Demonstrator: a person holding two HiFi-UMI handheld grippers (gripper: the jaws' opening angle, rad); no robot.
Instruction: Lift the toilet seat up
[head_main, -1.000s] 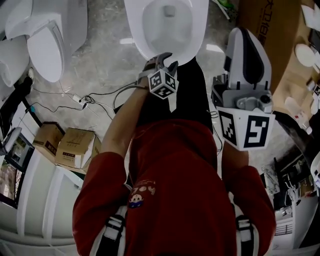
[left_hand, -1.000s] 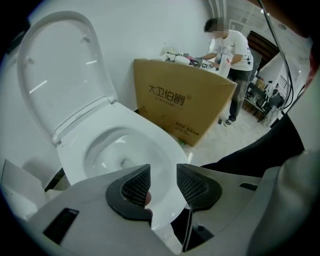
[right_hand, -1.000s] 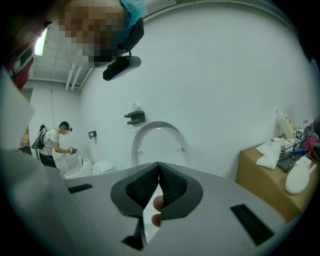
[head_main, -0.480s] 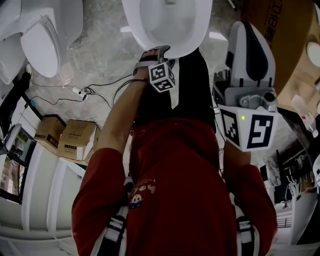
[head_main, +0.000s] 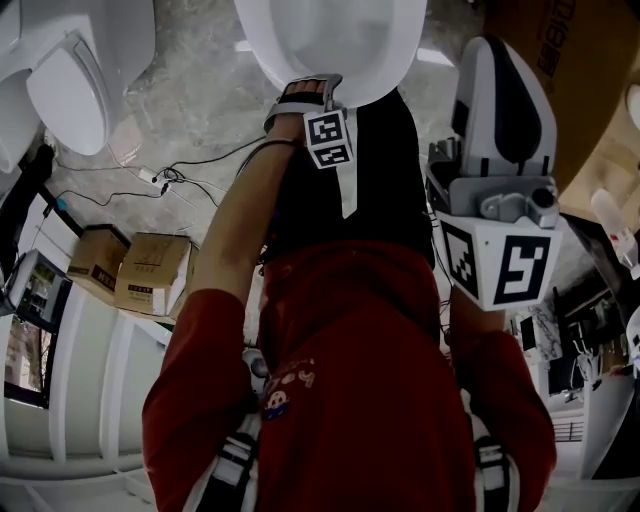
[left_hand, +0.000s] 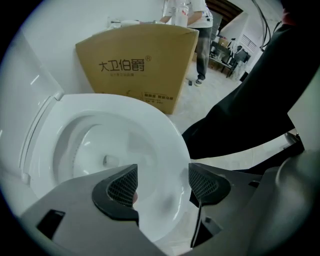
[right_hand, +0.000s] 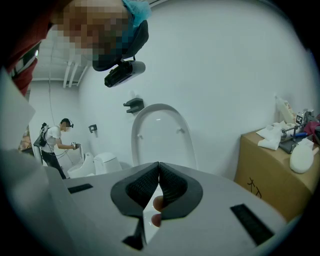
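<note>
1. The left tool (left_hand: 163, 184) had just dropped toward the front of the toilet. In the head view its marker cube (head_main: 328, 138) had swung round square as the wrist rolled.
2. Its jaws were opening as it came down. They stood wide apart, with the front of the toilet seat (left_hand: 167, 140) showing in the gap and neither pad pressing on it.
3. As best we could judge, the toilet seat lay flat on the bowl (left_hand: 95, 145). The lid (right_hand: 161, 135) stood upright against the wall (right_hand: 225, 75) behind it.
4. The right tool (right_hand: 159, 176) had its jaws pressed together on nothing. It was held off to the right of the toilet and looked toward the raised lid.
5. We read this as the run-in to the grab, so the lift itself had not begun. The spread jaws would need to straddle the front lip of the seat and close on it before any raising.
</note>
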